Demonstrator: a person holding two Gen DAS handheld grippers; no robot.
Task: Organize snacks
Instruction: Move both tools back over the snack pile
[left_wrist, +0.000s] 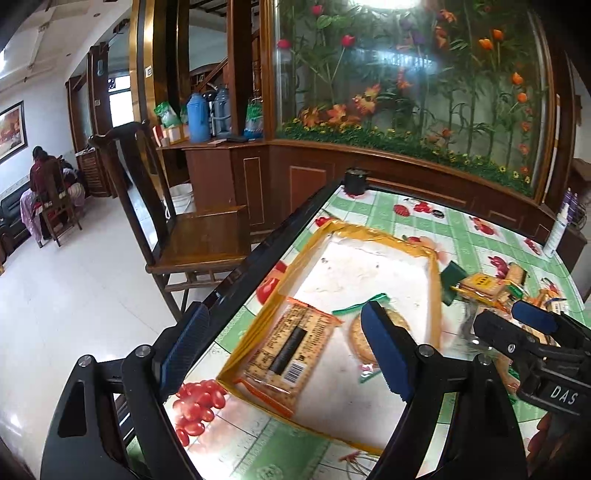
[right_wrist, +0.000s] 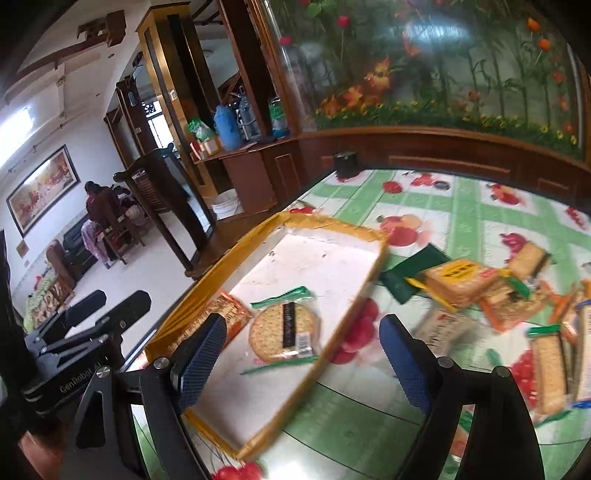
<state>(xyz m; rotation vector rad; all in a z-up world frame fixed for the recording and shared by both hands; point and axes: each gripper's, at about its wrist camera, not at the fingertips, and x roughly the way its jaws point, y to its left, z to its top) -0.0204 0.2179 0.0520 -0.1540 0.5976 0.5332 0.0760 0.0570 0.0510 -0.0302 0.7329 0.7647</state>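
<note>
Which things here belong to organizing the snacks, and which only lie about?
Job: tray; rectangular cracker pack; round cracker pack; loose snack pile.
Lying about: black cup; white bottle; wooden chair; blue flask.

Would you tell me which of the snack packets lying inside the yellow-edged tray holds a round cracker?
The green-trimmed clear packet, holding one round cracker; the orange packet beside it is rectangular.

The surface (right_wrist: 461, 206) wears a green-checked cloth printed with red fruit. A shallow yellow-rimmed tray (right_wrist: 221, 258) lies toward its left edge. Right of the tray, a loose heap of wrapped cracker packets (right_wrist: 461, 280) sprawls on the cloth. A small dark container (right_wrist: 345, 162) stands at the far edge.
</note>
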